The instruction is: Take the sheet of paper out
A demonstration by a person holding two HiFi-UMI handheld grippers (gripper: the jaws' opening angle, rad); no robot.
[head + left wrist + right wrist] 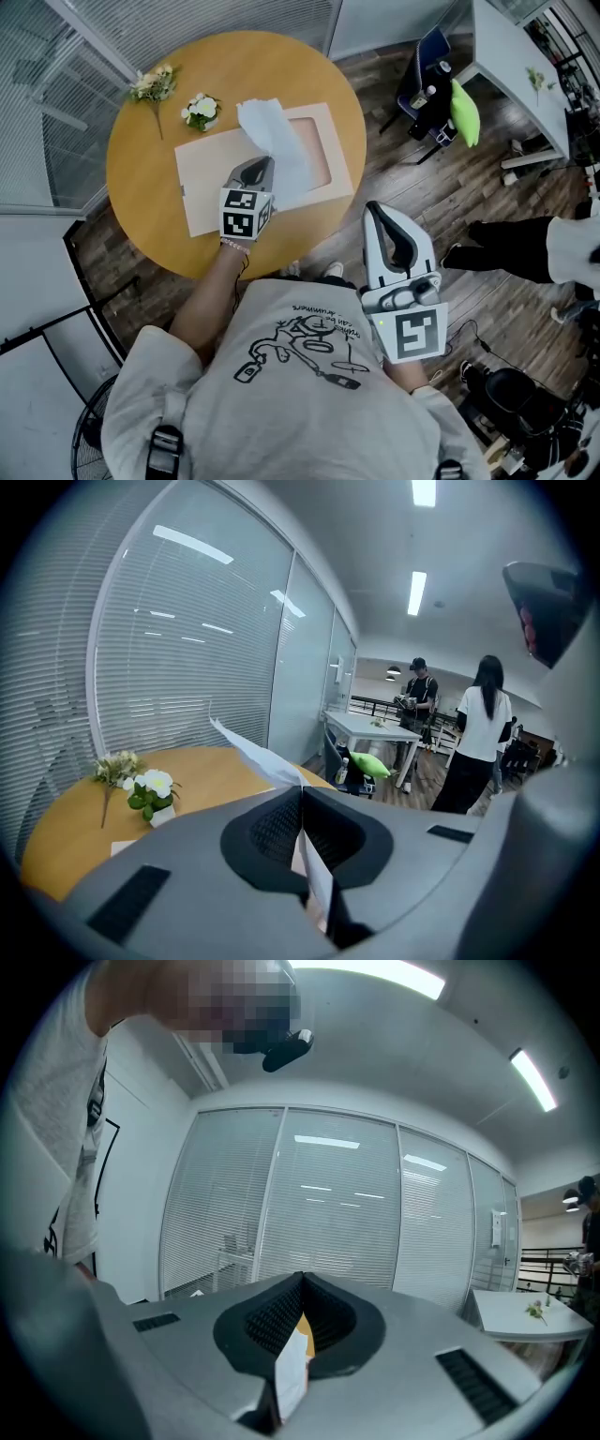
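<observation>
The sheet of paper [277, 141] is hanging in the air above the middle of the round table [150, 216], its lower edge drooping onto the beige envelope [211, 183] lying flat there. The left gripper [266, 161] is pinching it, jaws clamped tight on the white sheet with the free end flaring out past the tips. Toward the table's far left edge, a white flower bunch [201, 111] and a dried sprig [153, 86] are sitting just beside each other. The right gripper [375, 209] is hovering off the table's near edge, over the wood floor, jaws together. A pale slip seems to be showing between its pads, though it's hard to identify.
</observation>
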